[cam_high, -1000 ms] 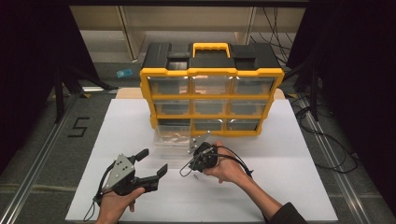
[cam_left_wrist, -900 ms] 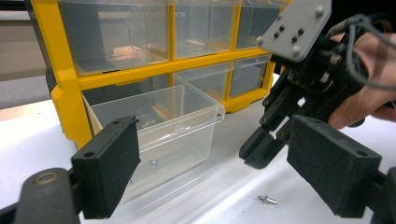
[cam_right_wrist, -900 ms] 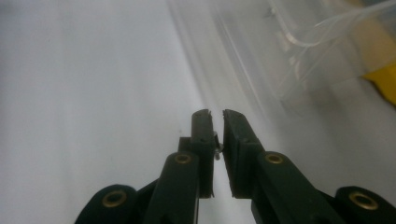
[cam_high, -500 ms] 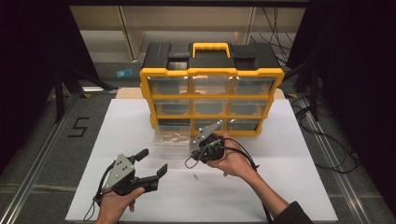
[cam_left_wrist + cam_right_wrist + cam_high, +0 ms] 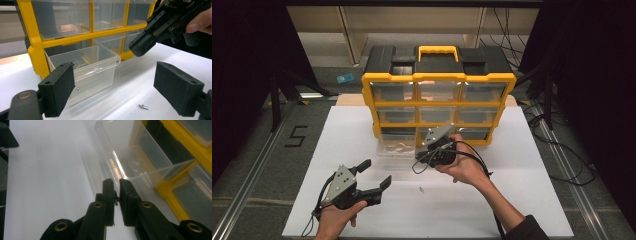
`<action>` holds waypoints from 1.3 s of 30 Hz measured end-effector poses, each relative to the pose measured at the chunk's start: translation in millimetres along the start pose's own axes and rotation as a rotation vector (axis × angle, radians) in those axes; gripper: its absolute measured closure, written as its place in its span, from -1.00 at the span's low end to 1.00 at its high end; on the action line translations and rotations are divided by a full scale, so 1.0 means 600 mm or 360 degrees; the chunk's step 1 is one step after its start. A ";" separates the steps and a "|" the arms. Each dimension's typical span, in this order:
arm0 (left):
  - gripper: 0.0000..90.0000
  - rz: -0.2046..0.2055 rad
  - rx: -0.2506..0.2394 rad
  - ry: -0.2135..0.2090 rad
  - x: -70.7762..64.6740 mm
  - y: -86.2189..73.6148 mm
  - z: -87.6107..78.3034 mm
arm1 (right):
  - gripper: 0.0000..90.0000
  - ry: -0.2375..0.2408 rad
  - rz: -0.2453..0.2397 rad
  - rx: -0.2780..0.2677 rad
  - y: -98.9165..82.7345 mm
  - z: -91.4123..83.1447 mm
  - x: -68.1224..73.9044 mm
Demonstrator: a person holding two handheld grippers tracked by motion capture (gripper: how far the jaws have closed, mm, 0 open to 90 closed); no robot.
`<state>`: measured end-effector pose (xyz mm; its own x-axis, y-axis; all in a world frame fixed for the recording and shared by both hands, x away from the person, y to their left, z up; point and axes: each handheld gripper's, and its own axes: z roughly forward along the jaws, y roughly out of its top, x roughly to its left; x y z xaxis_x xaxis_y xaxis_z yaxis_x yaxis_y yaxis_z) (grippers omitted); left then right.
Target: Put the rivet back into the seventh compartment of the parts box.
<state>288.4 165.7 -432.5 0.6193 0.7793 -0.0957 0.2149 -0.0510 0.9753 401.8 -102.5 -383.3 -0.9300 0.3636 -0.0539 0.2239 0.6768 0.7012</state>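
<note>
While the right gripper point(image 5: 116, 188) pinches a small screw point(image 5: 116, 200) (fingers nearly together), clear drawer point(image 5: 130, 157) just beyond.

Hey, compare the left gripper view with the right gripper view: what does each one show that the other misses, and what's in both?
Left gripper view alone: a small screw lying loose on the white table, between the wide-open jaws of the left hand-held gripper, and the right hand-held gripper seen from outside, up near the drawer.

Right gripper view alone: the right hand-held gripper's jaws nearly shut on a tiny dark part.

Both: the pulled-out clear drawer and the yellow organizer on the white table.
</note>
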 end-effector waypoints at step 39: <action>-0.63 -0.0009 -0.0026 0.0007 0.002 0.001 -0.001 | 0.85 -0.0034 -0.0034 -0.0092 0.088 0.052 -0.022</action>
<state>288.8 167.0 -432.2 0.6146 0.7824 -0.1007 0.2063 -0.0362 0.9778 435.2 -51.4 -367.6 -0.9278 0.3635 -0.0840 0.1865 0.6468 0.7396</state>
